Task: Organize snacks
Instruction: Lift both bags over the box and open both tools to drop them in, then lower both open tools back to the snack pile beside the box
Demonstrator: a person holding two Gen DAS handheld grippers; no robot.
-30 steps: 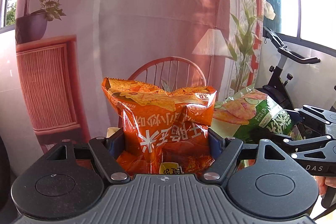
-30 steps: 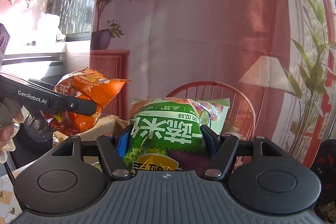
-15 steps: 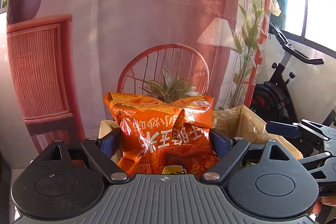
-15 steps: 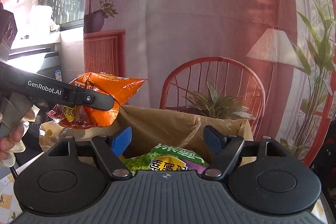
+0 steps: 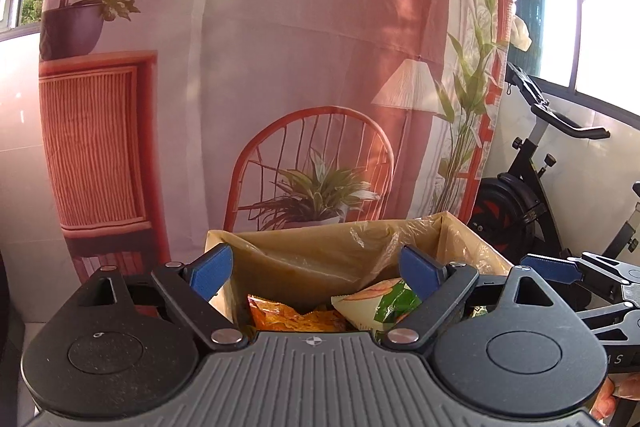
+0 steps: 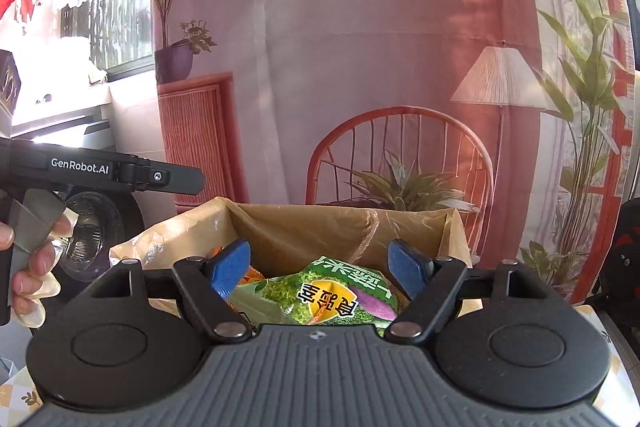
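both bags lie dropped in the plastic-lined cardboard box (image 6: 448,231): orange crinkly snack bag (image 5: 292,315) left, green snack bag (image 6: 320,295) right. left gripper (image 5: 316,267) and right gripper (image 6: 320,263) gape wide, gripping nothing. next: withdraw and find another snack.

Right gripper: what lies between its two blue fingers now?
In the right wrist view, nothing is clamped: the right gripper is open, and below the gap the green snack bag lies in the lined box.
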